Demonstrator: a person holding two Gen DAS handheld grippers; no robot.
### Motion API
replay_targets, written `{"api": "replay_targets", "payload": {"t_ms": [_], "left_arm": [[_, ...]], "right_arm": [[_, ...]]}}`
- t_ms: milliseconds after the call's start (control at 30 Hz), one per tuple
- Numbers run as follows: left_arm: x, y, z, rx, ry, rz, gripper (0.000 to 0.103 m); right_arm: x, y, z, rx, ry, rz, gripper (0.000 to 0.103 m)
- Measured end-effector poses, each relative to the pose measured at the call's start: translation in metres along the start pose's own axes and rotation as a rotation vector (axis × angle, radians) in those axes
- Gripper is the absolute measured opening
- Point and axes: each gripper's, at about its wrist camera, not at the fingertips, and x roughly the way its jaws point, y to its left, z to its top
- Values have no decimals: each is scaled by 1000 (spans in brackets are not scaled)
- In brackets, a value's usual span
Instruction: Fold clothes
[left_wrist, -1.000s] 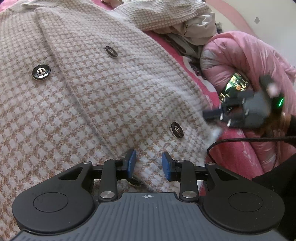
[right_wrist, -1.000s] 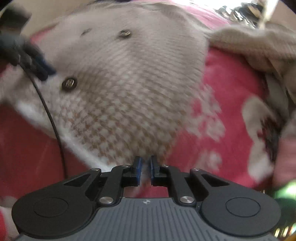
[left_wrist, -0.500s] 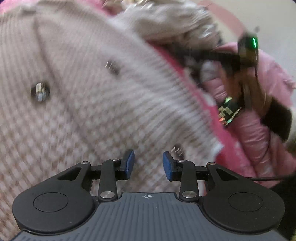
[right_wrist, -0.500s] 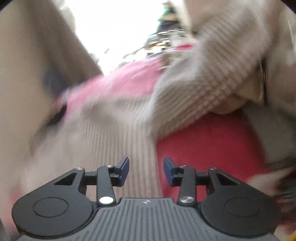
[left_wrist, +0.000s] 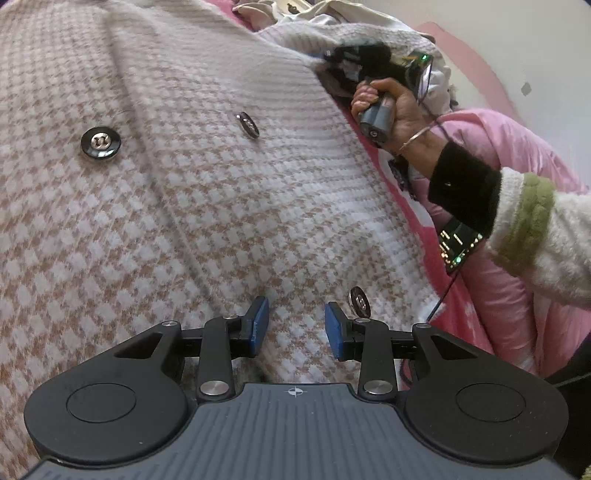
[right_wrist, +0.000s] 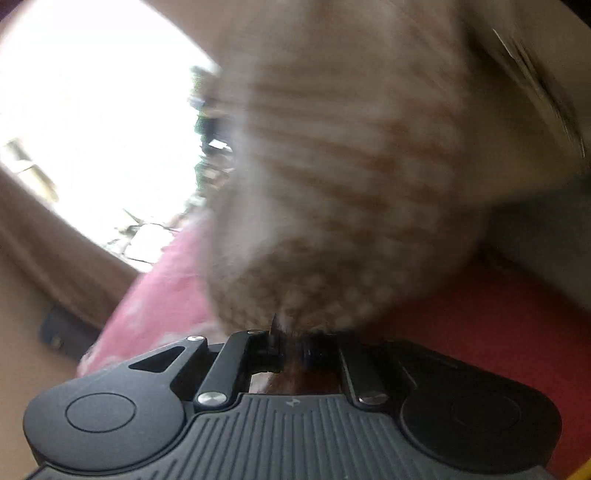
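Keep your right hand-held gripper, its jaws just closed and pinching the houndstooth cardigan's far edge, taut while the spread left hand-held gripper steadies the hem.

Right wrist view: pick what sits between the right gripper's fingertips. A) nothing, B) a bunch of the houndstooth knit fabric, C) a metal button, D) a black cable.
B: in the right wrist view the right gripper has its jaws drawn close on a gathered bunch of the houndstooth knit fabric, which bulges out just ahead of them.
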Motion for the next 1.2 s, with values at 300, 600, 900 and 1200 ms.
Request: {"api": "replay_targets", "payload": {"t_ms": [300,600,900,1200], "left_arm": [[0,8,2,-30,11,-28,33],[-1,7,2,-68,27,-20,33],[0,-4,-1,-41,32,26,33],[-1,-2,1,-76,44,30,33]], "right_arm": [[-68,32,-16,-243,78,-40,35],[68,164,-57,-722,293,113,18],[99,213,-35,-727,160,58,9],[137,226,-107,-852,263,15,0]]}}
